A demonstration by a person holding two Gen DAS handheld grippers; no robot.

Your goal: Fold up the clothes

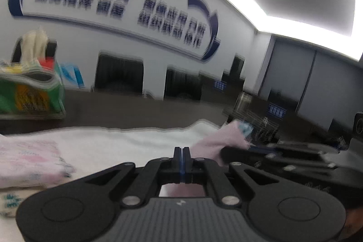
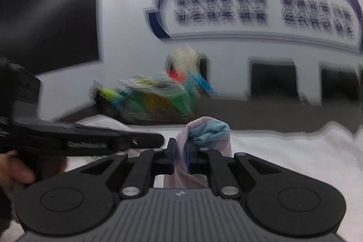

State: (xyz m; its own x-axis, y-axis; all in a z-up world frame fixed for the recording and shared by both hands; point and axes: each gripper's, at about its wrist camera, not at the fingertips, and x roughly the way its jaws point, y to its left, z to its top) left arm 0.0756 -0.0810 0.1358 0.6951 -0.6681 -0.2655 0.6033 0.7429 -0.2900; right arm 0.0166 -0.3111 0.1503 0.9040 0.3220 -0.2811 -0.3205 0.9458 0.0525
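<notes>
Both frames motion-blurred. Right gripper (image 2: pixel 179 157) fingers clamped on pink garment (image 2: pixel 181 174), blue lining (image 2: pixel 209 130) bunched above the pads; garment lifted off white cloth-covered bench (image 2: pixel 295 162). Left gripper (image 1: pixel 181 158) fingers pressed together; pink fabric shows beneath them, but cannot tell if pinched. Patterned folded pile (image 1: pixel 29 162) lies on bench at left, so looks like some pieces done. Current garment still crumpled, no fold made yet; colourful basket (image 1: pixel 29 94) behind.
</notes>
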